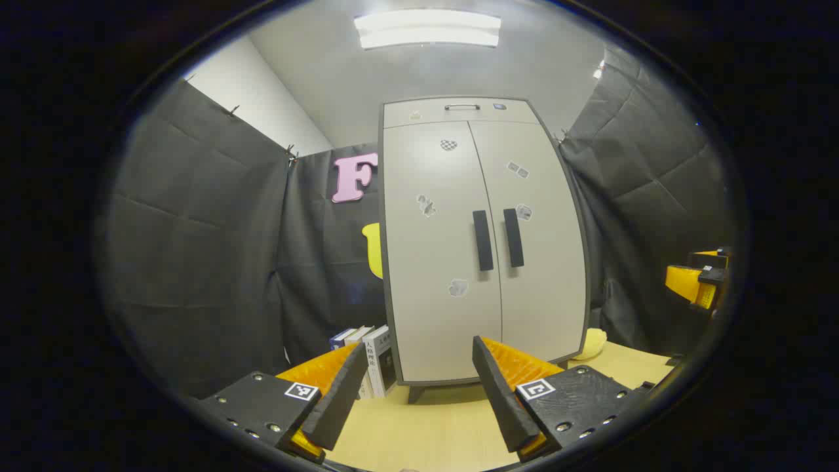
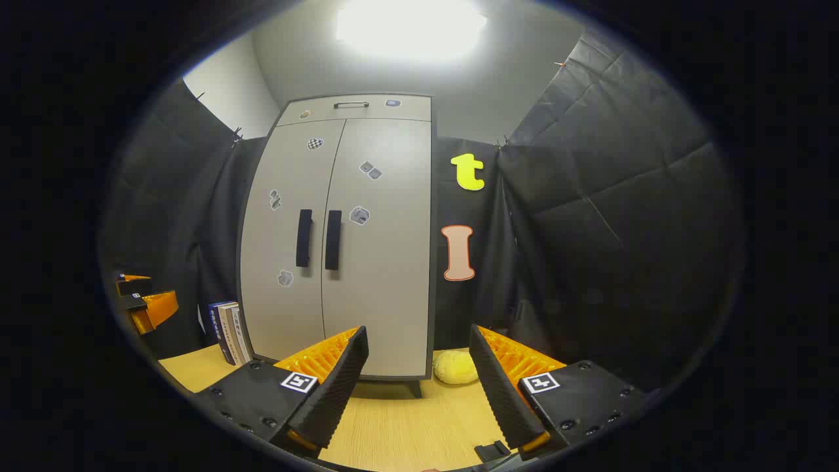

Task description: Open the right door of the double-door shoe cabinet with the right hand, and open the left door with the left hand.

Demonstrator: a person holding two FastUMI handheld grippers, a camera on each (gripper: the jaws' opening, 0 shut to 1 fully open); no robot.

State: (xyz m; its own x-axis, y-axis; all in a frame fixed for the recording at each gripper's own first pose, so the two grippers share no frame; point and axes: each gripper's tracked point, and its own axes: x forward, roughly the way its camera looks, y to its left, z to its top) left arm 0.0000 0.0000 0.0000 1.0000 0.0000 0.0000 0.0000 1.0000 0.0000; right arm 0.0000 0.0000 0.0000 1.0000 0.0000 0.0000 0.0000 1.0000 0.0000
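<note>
Shoe cabinet [image 1: 482, 242] stands upright on the light wood floor [image 1: 419, 432] against the black cloth wall, both doors shut, seam closed top to bottom. Right door [image 2: 380, 242] and left door [image 1: 436, 255] each carry a black vertical handle beside the centre seam: right handle [image 2: 333, 240], left handle [image 1: 483, 240], side by side, close but apart. Small stickers are scattered on both door faces, with a drawer front and small pull along the top.

Step in hand looks like the approach, nothing opened yet. Right gripper [image 2: 419, 387] has its fingers spread wide, holding nothing, well short of the cabinet, which sits ahead and to its left. Left gripper [image 1: 419, 393] likewise has its fingers apart and empty, cabinet ahead, handles above its fingertips and well apart from them.

Next move likely: the right gripper goes forward and left to straddle the right handle, closes on it, then pulls along the door's arc; the left side does likewise.

Smaller stuff: books [image 1: 373, 364] upright at the cabinet's left foot, yellow soft item [image 2: 455, 367] on the floor by its right foot
</note>
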